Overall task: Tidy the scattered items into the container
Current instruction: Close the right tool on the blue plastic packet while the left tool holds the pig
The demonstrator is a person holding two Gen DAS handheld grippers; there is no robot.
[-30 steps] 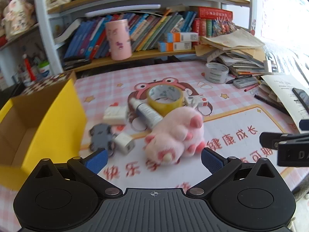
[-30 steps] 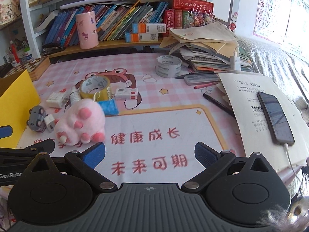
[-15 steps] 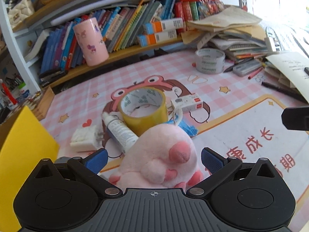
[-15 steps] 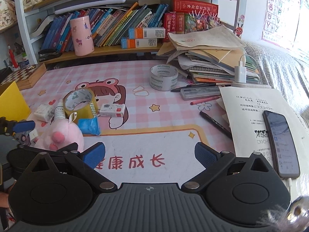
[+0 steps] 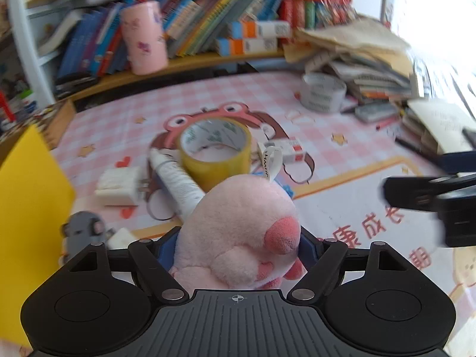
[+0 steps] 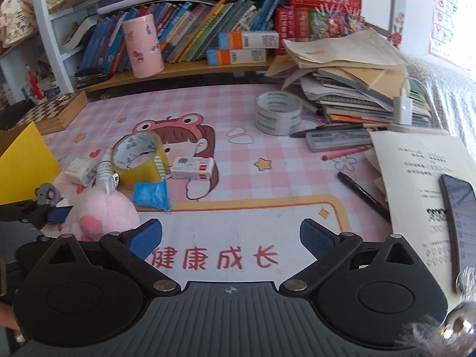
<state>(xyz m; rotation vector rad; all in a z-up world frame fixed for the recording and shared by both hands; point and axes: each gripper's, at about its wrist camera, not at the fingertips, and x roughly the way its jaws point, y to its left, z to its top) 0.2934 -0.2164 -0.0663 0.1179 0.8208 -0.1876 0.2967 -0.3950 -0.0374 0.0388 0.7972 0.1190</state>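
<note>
Pink checkered desk mat (image 6: 238, 113) cluttered. Left gripper (image 5: 238, 244) pinches pink plush toy (image 5: 241, 226) near yellow box (image 5: 26, 196). Right gripper (image 6: 231, 235) spread, empty. Yellow tape roll (image 6: 139, 156), white bottle (image 5: 175, 178), charger (image 5: 119, 186) remain scattered; nothing seen boxed.

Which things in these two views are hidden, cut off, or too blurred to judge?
- Inside of the yellow box: left wrist view, cut off at the left edge.
- Lower part of the pink plush toy: left wrist view, behind the left claw.
- Grey toy car: right wrist view, partly behind the left claw.
- Print on the small white box: too small.
</note>
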